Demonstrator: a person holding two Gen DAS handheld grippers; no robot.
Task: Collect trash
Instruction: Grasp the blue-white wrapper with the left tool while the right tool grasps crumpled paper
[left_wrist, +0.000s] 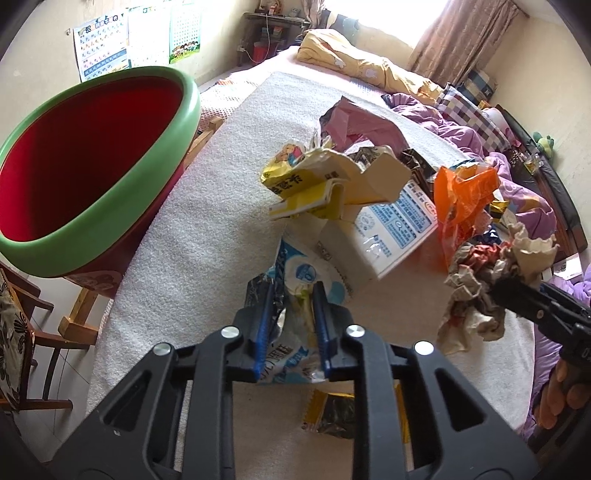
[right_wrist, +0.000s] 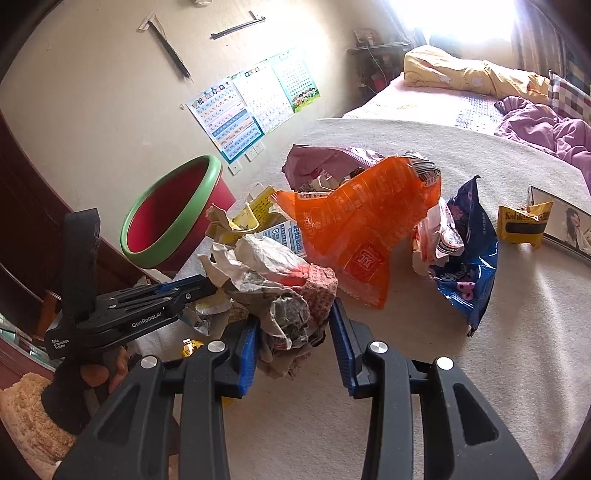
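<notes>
Both grippers are black plastic with ribbed blue pads (left_wrist: 263, 325) inside the fingers and silver round screws (right_wrist: 378, 347) behind them; the left gripper (right_wrist: 207, 286) carries white "GenRobot.AI" lettering

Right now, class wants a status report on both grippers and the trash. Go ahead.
Left gripper shut on blue-white wrapper. Right gripper around crumpled paper wad, grip unclear. Red bin left, path open.

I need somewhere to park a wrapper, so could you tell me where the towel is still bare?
Bare towel runs between the bin and the yellow carton; more lies right of the blue bag. The middle, around the orange wrapper, is crowded.
</notes>
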